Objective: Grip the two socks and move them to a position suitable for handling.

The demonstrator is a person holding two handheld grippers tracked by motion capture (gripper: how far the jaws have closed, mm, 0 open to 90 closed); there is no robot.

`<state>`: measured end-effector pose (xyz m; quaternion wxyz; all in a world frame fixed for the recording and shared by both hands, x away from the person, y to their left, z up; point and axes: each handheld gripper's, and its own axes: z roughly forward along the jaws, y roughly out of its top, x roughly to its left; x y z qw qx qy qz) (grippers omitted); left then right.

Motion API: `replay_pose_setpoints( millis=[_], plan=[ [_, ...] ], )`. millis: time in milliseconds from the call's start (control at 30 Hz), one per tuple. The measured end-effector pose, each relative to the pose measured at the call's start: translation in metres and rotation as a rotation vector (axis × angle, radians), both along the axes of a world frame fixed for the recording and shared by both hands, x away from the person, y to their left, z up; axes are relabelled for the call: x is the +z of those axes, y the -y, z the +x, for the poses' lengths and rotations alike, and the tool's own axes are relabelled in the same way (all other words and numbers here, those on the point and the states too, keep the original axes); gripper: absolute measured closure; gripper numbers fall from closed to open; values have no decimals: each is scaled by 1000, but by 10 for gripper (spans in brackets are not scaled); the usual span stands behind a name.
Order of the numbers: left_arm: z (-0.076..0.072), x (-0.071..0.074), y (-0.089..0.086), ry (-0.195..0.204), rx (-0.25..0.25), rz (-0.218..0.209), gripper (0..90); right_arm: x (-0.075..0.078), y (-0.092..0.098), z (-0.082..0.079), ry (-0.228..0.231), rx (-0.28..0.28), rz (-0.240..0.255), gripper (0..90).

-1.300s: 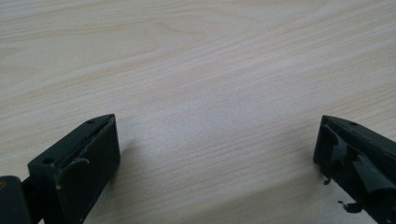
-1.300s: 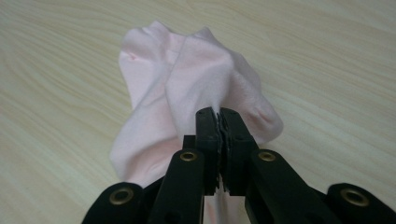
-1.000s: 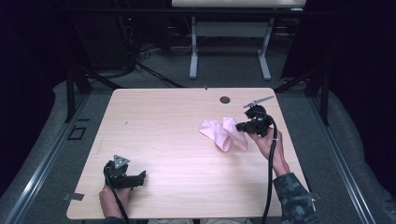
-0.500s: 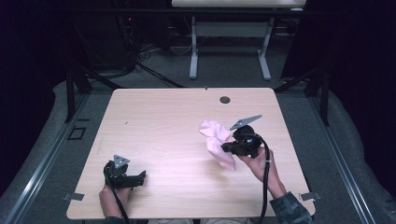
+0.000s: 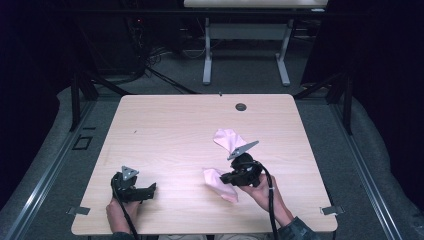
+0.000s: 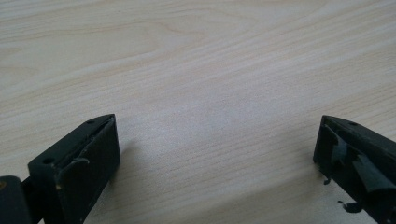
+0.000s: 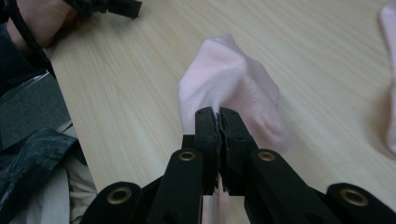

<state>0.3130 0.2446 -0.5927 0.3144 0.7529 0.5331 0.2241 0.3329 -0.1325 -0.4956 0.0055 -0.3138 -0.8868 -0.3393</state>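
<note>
The right hand-held gripper (image 7: 218, 116) is clamped on the pink cloth (image 7: 233, 88), dragging a fold across the bench (image 5: 165, 130) (folding step, I judge); the left hand-held gripper (image 6: 217, 154) rests open. Next: lay the fold flat.

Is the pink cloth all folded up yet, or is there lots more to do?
Not yet. Done: the right gripper is shut on the pink cloth, pinching an edge. In hand: that part is lifted, while the other end lies on the table. Left: probably laying it flat; the left gripper waits open, apart from it.
</note>
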Motion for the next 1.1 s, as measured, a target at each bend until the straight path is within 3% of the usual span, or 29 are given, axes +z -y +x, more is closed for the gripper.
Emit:
replay_pose_setpoints(
  millis=[67,267,300,333,367,400,433,467,500,533,667,700,767,867,900,1100],
  plan=[
    [0,0,0,0,-1,0,4,-12,-13,-3,-23,32,-11,865],
    [0,0,0,0,0,1,4,-29,-30,-7,-58,64,-28,837],
    [0,0,0,0,0,0,4,-32,-32,-7,-60,73,-41,780],
    [0,0,0,-1,-1,1,4,-36,-32,-7,-60,71,-28,590],
    [0,0,0,-1,-1,0,4,-35,-30,-7,-61,79,-29,516],
    [0,0,0,-1,-1,0,4,-35,-30,-7,-61,79,-29,516],
    [0,0,0,-1,-1,0,4,-33,-28,-7,-55,76,-20,434],
    [0,0,0,0,-1,1,4,-25,-22,-6,-32,55,-6,291],
    [0,0,0,-1,-1,1,4,-25,-22,-6,-32,55,-6,291],
    [0,0,0,-1,-1,1,4,-16,-13,-3,-4,29,0,189],
    [0,0,0,-1,-2,2,4,-3,2,9,27,-25,4,119],
    [0,0,0,-2,-2,2,4,3,11,22,32,-74,8,43],
    [0,0,0,-2,-2,2,4,4,14,28,33,-93,-4,19],
    [0,0,0,-2,-2,2,4,7,31,58,36,-179,-25,0],
    [0,0,0,-2,-2,2,4,7,31,58,36,-179,-25,0],
    [0,0,0,-2,-2,2,4,-2,41,95,-2,-271,-46,0]
  ],
)
